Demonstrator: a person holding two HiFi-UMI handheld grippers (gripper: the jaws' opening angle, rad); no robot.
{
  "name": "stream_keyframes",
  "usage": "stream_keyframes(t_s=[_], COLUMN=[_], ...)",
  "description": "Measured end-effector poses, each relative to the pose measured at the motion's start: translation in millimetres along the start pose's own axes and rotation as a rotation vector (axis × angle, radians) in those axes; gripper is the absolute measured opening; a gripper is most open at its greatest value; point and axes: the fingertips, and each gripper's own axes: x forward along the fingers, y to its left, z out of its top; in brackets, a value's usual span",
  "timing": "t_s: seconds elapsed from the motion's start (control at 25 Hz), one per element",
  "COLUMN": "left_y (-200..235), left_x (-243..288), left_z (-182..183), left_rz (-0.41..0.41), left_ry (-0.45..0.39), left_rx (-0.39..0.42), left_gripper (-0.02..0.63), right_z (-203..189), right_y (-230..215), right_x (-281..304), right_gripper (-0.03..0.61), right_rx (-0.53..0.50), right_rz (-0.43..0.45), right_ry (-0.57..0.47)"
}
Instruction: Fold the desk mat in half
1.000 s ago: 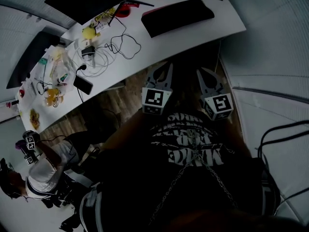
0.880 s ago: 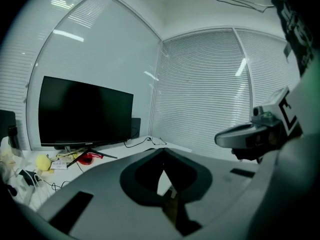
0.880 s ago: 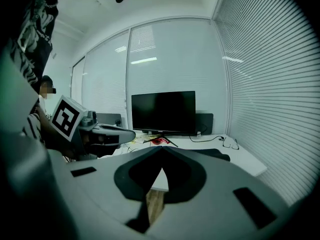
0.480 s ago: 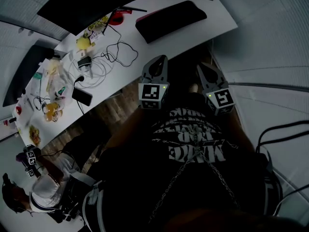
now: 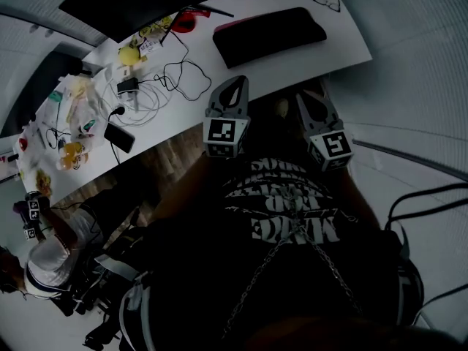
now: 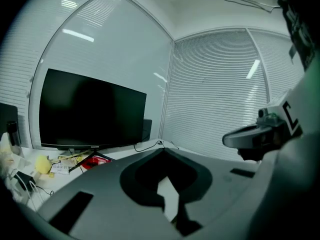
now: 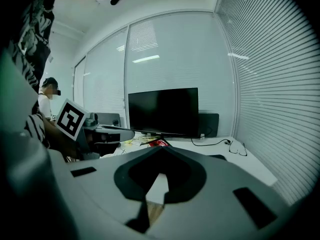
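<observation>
White worktop [image 5: 307,61], desk mat [image 5: 269,35] far right. Left tool [image 5: 238,82], right tool [image 5: 308,95] both closed, empty, short of mat. Open jaws before reaching near corners.

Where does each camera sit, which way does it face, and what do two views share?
Head view: on the person's head, steeply down at desk, mat, left gripper, right gripper; shirt below.
Left gripper view: on that gripper, along its shut jaws toward the monitor; shirt top right.
Right gripper view: on that gripper, along shut jaws toward the monitor; shirt top left.
Shared: both gripper views show the monitor.
</observation>
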Motion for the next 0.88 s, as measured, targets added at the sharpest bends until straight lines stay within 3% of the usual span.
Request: stream_keyframes(t_s=[0.24,0.48,0.88], left_y=[27,36,15], left_x=[44,104,188], left_z=[-8,-6,12], left_rz=[0.090,0.161,0.237], left_ry=[0.082,0.099,0.129], left_rx=[0.001,-0.036,-0.055], left_gripper=[0.008,0.008,0.008], right_z=[3,9,1], right_y=[-42,-94,-211], right_x=[59,101,135], right_gripper=[0.000,0.000,0.000], right_rx=[0.028,0.016,0.069], right_rz=[0.113,0.195,0.235], right_ry=[0.015,0.030,0.072])
